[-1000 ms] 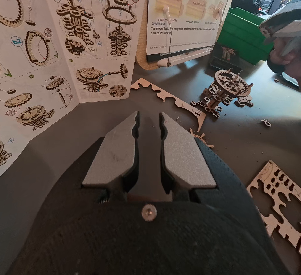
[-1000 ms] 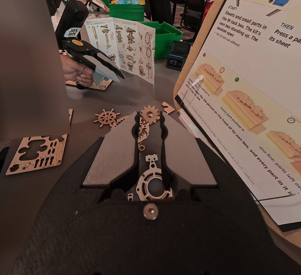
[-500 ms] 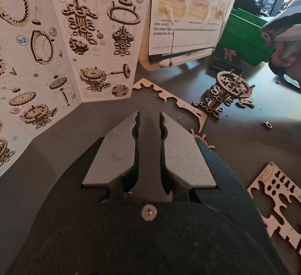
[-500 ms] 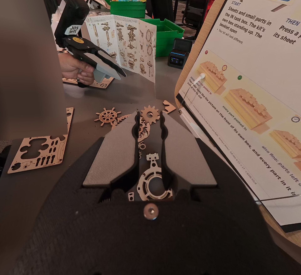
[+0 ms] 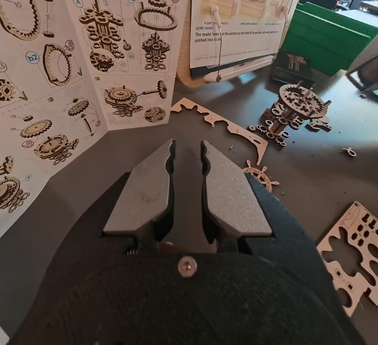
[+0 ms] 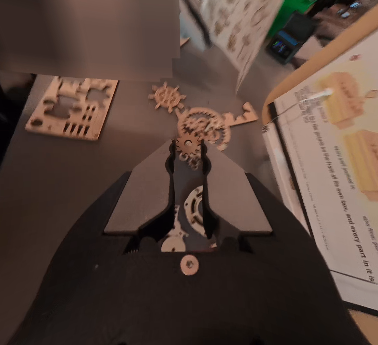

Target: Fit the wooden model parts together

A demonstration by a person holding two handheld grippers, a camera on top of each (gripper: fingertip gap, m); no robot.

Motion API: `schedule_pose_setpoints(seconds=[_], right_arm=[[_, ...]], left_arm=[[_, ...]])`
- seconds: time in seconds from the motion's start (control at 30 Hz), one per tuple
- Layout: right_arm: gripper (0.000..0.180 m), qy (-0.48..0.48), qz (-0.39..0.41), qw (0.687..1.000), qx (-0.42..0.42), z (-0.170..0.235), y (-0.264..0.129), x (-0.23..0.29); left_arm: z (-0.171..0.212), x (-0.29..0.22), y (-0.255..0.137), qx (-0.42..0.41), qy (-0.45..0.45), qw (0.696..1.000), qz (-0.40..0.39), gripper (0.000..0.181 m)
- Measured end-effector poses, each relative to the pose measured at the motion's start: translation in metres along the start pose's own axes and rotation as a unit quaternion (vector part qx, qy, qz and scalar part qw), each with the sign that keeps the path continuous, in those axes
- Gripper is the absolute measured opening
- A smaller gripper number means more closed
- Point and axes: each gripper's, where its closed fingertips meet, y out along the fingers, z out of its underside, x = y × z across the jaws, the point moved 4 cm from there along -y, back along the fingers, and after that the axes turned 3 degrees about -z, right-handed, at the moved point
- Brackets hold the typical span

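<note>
My right gripper (image 6: 187, 145) is shut on a small wooden gear (image 6: 187, 147), pinched flat between its fingertips above the dark table. The partly built wooden gear model (image 6: 204, 126) stands just beyond the tips; this view is motion-blurred. The model also shows in the left wrist view (image 5: 296, 110), at the right, apart from my left gripper (image 5: 187, 145). That gripper is open and empty, low over the bare table. A wooden ship's wheel (image 5: 259, 177) lies beside its right finger and also shows in the right wrist view (image 6: 166, 98).
A folded instruction booklet (image 5: 81, 49) stands at the left, and a board with a printed sheet (image 5: 235, 18) stands behind. A punched-out wooden sheet (image 5: 351, 253), a toothed offcut strip (image 5: 221, 124), green bins (image 5: 327, 38) and a black box (image 5: 290, 67) lie around. A flat round part (image 6: 194, 208) lies under my right gripper. Some 25 centimeters of space lies between my two pairs of fingers.
My right gripper has swung quickly with the gear, tilting down towards the model; its view is now blurred and my left gripper no longer shows in it. My left gripper has edged slightly forward.
</note>
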Motion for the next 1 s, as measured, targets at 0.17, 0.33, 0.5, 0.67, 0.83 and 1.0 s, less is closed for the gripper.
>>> schedule_pose_setpoints(seconds=[0.17,0.33,0.5,0.67,0.83,1.0], right_arm=[[0.021,-0.019,-0.043,0.998,0.046,0.008,0.002,0.020],[0.021,0.000,-0.087,0.994,0.074,0.021,0.002,0.030],[0.021,-0.002,-0.088,0.991,0.099,0.031,0.007,0.033],[0.021,0.017,-0.086,0.995,0.054,0.026,-0.006,0.029],[0.021,0.023,-0.119,0.990,0.071,0.034,0.006,0.039],[0.021,0.013,-0.157,0.985,0.075,0.031,0.028,0.056]], left_arm=[[0.001,0.001,0.002,0.001,0.018,1.000,-0.009,0.021],[-0.002,0.004,-0.001,-0.008,0.034,0.999,-0.014,0.021],[-0.001,0.001,-0.001,-0.002,0.068,0.998,-0.016,0.023],[-0.013,0.006,-0.010,-0.034,0.065,0.997,-0.023,0.023],[-0.010,0.011,-0.008,-0.030,0.090,0.995,-0.043,0.023],[-0.006,0.011,-0.006,-0.023,0.101,0.994,-0.046,0.023]])
